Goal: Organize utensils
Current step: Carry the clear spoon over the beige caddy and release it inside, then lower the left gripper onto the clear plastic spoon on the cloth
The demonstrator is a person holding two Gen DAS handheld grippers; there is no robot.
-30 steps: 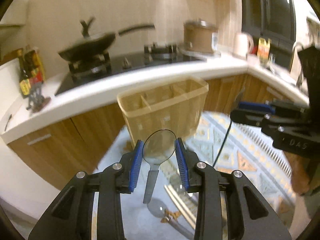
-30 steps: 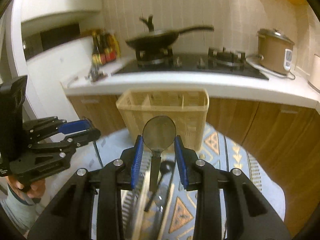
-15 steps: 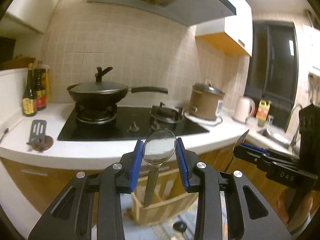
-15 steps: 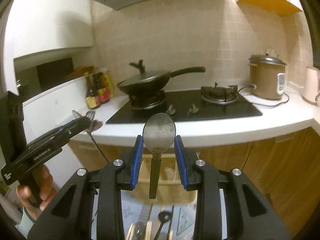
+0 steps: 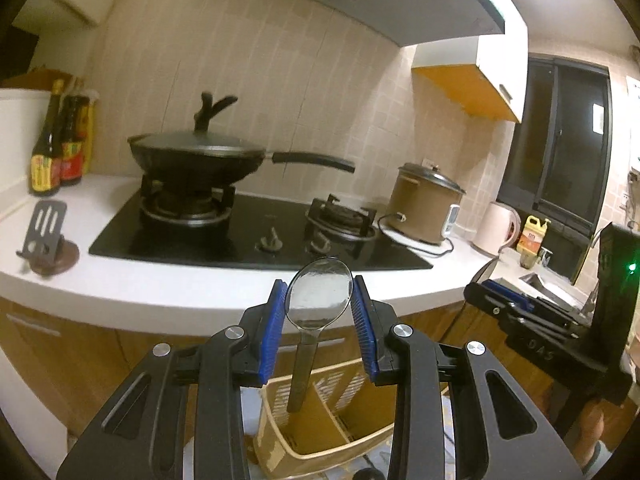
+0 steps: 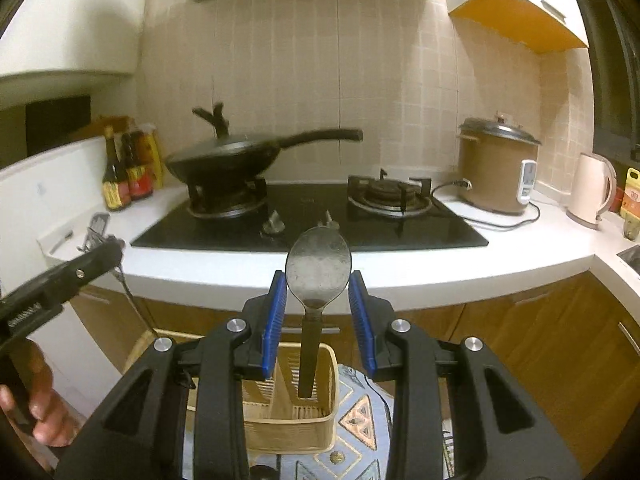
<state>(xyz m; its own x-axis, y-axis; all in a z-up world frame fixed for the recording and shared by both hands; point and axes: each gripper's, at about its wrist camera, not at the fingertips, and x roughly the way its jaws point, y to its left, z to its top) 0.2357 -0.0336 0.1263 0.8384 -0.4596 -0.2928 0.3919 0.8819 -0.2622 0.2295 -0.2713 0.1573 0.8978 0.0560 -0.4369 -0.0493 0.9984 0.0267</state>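
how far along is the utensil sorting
Done: nothing visibly in the basket yet. In hand: the left gripper and right gripper each clamp a spoon, handle down, above the basket. Left: dropping both in.

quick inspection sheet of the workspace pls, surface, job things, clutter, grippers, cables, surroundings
surface: white kitchen countertop with black gas hob.
job's things: steel spoon, second steel spoon, beige slotted utensil basket below.
clutter: black lidded wok, sauce bottles, brown rice cooker, pale kettle.
grippers: left gripper and right gripper each clamp a spoon bowl, handle hanging.
cables: cooker cord on counter.
surroundings: tiled wall, wooden cabinets, patterned mat.
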